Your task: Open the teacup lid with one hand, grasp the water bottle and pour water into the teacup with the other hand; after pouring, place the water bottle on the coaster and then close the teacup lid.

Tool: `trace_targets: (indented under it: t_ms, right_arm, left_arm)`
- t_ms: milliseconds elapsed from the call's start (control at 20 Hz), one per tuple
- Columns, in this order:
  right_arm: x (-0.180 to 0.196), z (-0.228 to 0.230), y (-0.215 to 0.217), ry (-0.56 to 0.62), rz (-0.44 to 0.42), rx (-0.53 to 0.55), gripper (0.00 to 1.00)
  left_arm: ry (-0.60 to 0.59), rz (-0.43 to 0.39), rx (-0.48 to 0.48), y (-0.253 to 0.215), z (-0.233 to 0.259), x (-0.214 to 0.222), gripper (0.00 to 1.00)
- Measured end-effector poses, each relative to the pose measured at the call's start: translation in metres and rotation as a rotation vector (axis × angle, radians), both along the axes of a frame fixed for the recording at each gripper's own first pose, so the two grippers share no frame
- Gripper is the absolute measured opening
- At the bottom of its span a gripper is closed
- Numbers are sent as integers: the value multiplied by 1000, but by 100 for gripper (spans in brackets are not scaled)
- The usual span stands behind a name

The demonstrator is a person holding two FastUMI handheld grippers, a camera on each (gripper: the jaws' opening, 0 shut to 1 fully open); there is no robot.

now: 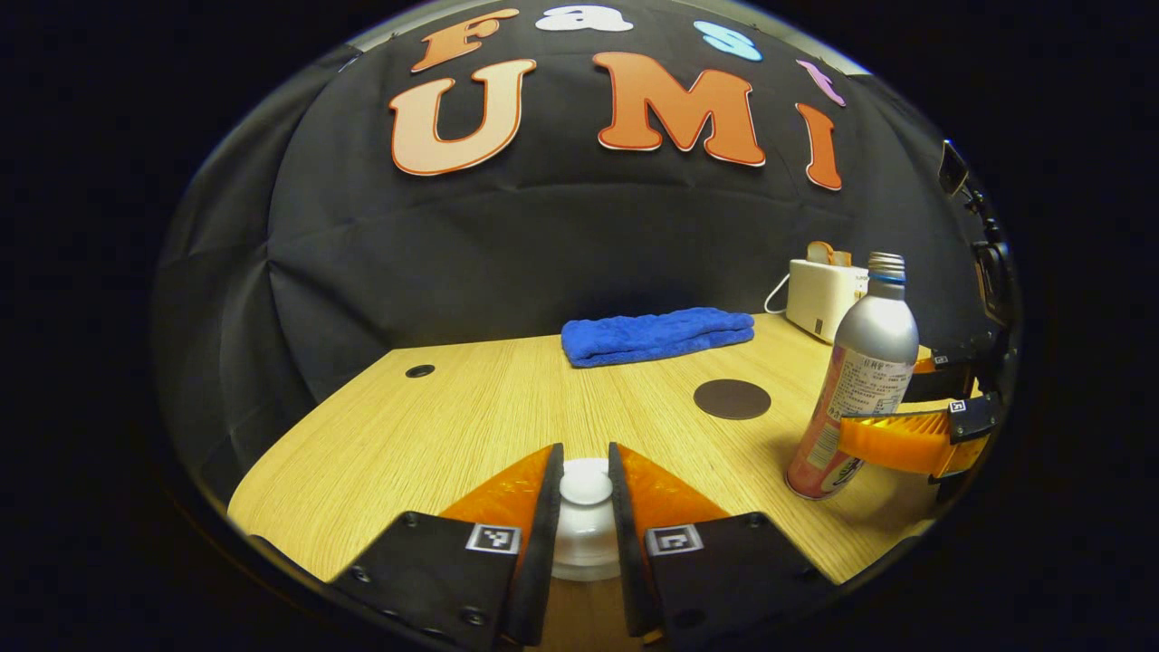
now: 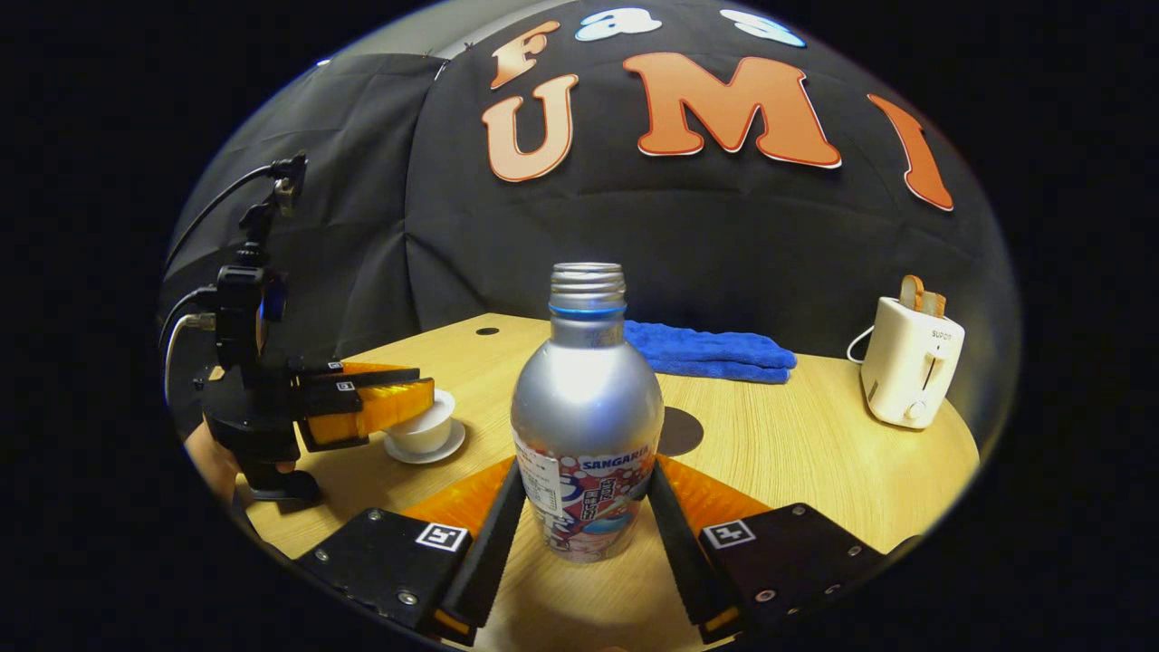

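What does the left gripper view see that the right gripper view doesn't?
Left gripper view: the left gripper pinching the teacup lid right up close, and the right gripper from the side.

Right gripper view: the white teacup on its saucer, plus a bit of the person's hand.

Both: the water bottle, blue towel, toaster, dark round coaster and wooden table.
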State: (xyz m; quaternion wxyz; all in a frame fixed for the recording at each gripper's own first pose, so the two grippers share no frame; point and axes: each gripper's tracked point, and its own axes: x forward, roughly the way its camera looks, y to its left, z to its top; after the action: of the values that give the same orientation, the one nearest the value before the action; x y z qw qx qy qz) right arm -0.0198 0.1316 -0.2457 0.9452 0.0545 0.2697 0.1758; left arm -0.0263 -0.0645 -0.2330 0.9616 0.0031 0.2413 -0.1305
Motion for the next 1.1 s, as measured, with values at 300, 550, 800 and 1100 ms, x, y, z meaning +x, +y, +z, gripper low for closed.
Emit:
trace_targets:
  t_ms: [300,550,800,1100]
  right_arm:
    - [12,17,-16,-47,-1,-88,79]
    - [21,33,-26,-81,36,-262,79]
    - [43,54,-37,-178,54,-461,79]
    - [59,70,-29,-289,138,-656,78]
  left_arm:
    - [-96,37,4,9,29,9,31]
    - [-139,53,13,22,53,11,31]
    - [-167,124,25,58,73,16,28]
    - [-184,184,48,95,84,13,31]
